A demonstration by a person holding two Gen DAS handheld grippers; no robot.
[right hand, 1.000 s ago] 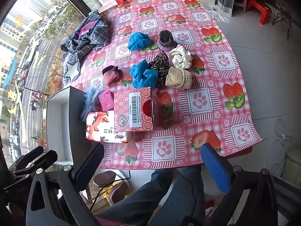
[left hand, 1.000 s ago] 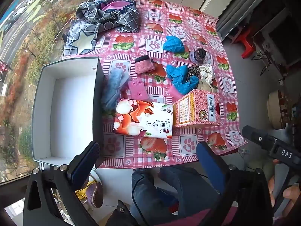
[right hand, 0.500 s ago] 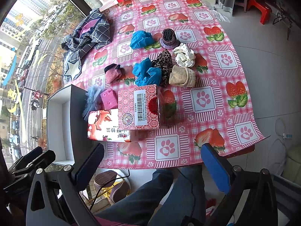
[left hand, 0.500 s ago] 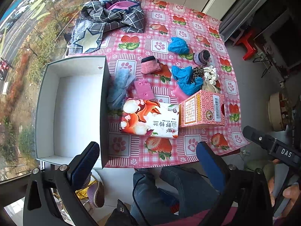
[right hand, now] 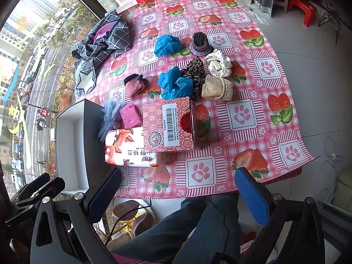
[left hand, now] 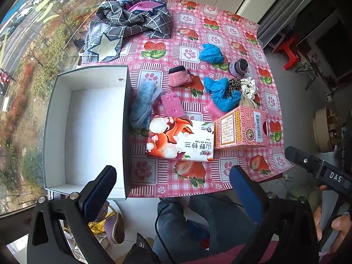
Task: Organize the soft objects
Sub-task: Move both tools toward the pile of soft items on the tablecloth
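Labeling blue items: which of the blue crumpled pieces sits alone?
The far blue piece, beside the purple knit hat. The nearer one touches the leopard-print cloth.

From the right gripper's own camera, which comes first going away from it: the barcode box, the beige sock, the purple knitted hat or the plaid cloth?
Judged from the right gripper:
1. Barcode box, straight ahead near the table's front edge.
2. Beige sock, beyond the box, slightly right.
3. Purple knitted hat, farther back, mid-table.
4. Plaid cloth, far left by the window; close to the hat in distance, so that last order is uncertain.
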